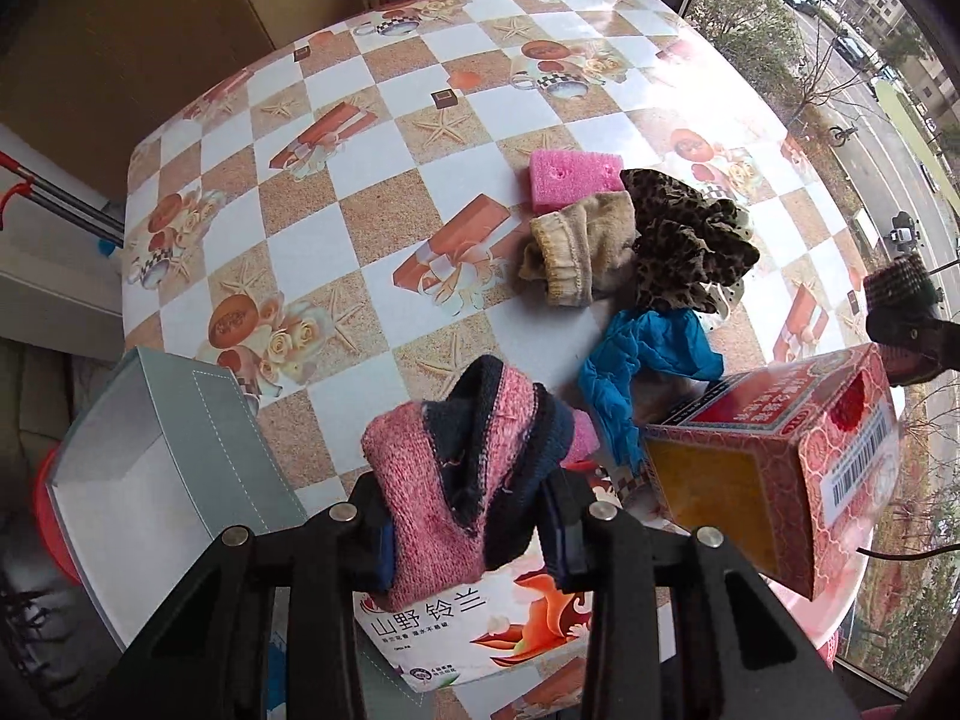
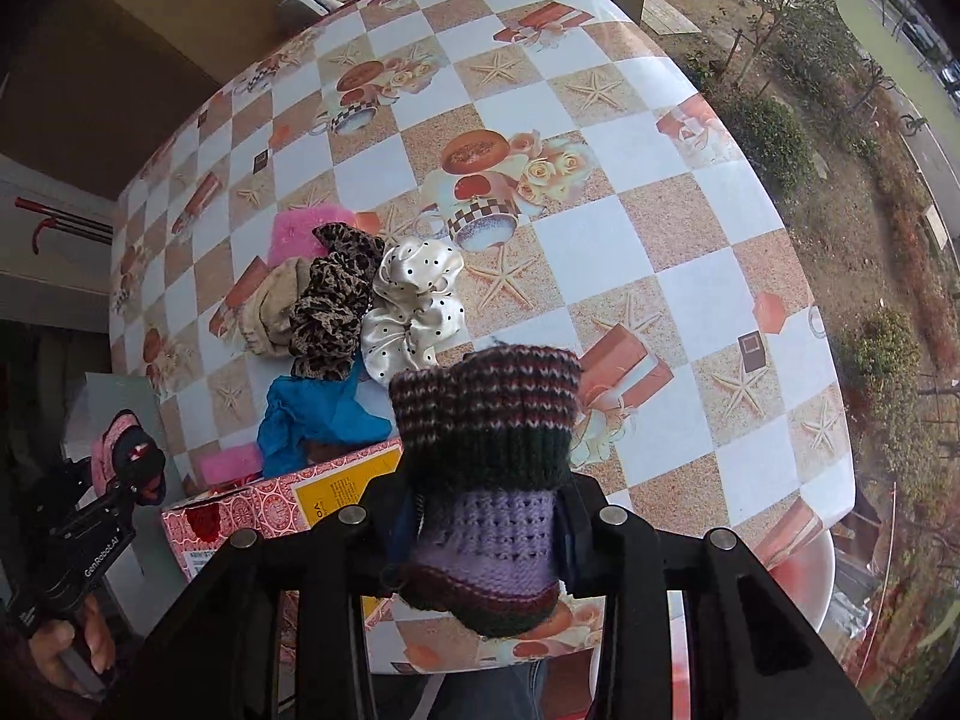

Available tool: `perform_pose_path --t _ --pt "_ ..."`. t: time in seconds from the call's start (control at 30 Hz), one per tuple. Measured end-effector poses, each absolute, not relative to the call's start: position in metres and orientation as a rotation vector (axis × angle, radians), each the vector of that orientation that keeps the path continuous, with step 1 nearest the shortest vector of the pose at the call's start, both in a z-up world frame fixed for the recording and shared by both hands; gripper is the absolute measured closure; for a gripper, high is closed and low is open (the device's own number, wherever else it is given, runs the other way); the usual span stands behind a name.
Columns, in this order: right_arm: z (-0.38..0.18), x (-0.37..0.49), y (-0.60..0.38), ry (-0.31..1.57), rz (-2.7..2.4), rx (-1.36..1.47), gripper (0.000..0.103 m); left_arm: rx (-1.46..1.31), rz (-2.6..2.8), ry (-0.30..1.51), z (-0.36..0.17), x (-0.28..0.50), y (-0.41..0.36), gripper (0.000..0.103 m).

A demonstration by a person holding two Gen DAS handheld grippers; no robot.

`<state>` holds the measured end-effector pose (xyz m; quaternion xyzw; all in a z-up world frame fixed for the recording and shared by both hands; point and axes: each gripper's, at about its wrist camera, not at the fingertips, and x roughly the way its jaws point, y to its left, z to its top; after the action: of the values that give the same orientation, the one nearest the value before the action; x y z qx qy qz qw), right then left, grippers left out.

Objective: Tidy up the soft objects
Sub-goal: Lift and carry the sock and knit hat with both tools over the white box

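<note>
The left gripper (image 1: 465, 531) is clamping its jaws on a pink-and-navy knit sock (image 1: 462, 468), beside the red carton (image 1: 774, 468) on the table (image 1: 336, 252). The right gripper (image 2: 486, 531) is pinching a striped purple knit sock (image 2: 486, 450), which is hiding the table beyond the carton. A leopard scrunchie (image 2: 333, 306) is partly covering the beige sock (image 1: 576, 252).
</note>
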<state>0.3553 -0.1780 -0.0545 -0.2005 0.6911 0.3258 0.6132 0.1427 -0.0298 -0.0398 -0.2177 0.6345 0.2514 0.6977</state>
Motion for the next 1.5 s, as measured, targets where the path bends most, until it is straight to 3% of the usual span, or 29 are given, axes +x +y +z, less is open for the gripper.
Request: perform_pose_path --t 0.67,1.5 --pt "0.018 0.268 -0.161 1.495 0.853 -0.454 0.065 -0.393 0.462 1.301 0.012 0.098 -0.067 0.063" --pt "0.029 0.152 -0.097 1.453 1.088 -0.667 0.065 -0.504 0.655 1.180 0.039 0.007 -0.036 0.063"
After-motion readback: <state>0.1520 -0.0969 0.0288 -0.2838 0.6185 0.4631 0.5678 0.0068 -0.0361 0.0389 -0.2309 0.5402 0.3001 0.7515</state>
